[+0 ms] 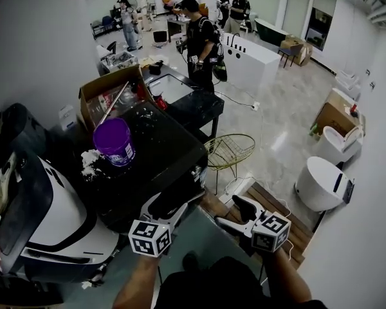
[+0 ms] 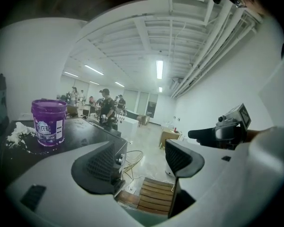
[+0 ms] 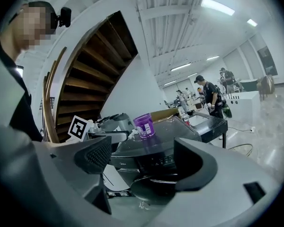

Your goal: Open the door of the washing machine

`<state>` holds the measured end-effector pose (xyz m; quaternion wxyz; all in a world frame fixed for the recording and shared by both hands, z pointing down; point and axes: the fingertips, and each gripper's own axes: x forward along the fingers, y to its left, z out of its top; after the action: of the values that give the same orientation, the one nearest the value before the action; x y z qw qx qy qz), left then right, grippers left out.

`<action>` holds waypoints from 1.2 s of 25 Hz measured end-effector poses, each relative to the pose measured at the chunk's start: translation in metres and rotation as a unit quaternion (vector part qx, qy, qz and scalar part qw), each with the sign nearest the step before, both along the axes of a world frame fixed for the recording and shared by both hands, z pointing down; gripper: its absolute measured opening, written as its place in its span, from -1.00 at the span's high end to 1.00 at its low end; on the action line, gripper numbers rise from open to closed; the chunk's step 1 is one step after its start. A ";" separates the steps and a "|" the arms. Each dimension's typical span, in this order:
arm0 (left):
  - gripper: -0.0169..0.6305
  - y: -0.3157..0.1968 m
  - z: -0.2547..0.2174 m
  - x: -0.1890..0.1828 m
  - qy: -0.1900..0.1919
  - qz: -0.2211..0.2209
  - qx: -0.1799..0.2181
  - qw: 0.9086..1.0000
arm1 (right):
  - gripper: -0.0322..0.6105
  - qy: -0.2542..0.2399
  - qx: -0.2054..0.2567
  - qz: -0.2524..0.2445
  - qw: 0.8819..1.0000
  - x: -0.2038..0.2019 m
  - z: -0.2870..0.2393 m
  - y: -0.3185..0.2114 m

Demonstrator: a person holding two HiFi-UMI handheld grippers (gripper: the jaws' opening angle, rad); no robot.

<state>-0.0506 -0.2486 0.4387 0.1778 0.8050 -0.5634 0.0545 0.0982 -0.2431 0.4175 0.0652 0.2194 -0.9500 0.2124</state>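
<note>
Spillage from the purple bucket (image 1: 114,141), stood toward the left edge of the top of the washing machine (image 1: 167,150), could be caused by a hard tug. The left gripper (image 1: 179,203) is held wide open and empty by the front corner. The right gripper (image 1: 230,214), likewise open and empty, is pointed at the untouched door (image 3: 154,186) on the front.

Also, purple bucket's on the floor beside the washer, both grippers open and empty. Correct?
No. The purple bucket stands on top of the washing machine, not on the floor beside it; the head view shows this. The left gripper and right gripper are open and empty, as you say.
</note>
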 end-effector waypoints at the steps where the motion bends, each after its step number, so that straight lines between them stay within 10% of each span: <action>1: -0.13 -0.003 0.001 -0.005 0.002 -0.005 -0.001 1.000 | -0.41 0.007 0.002 -0.008 1.000 -0.006 0.002 -0.003; 19: -0.04 -0.056 0.000 0.043 0.011 -0.171 -0.010 0.985 | -0.36 0.016 -0.002 -0.209 0.978 0.030 0.013 -0.085; 30: -0.03 -0.020 -0.001 0.062 0.005 -0.217 -0.015 0.976 | -0.34 0.019 0.000 -0.251 0.968 0.040 0.017 -0.074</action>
<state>0.0109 -0.2685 0.4381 0.2005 0.6607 -0.7231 0.0194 0.1384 -0.3172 0.4340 0.1342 -0.0218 -0.9732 0.1852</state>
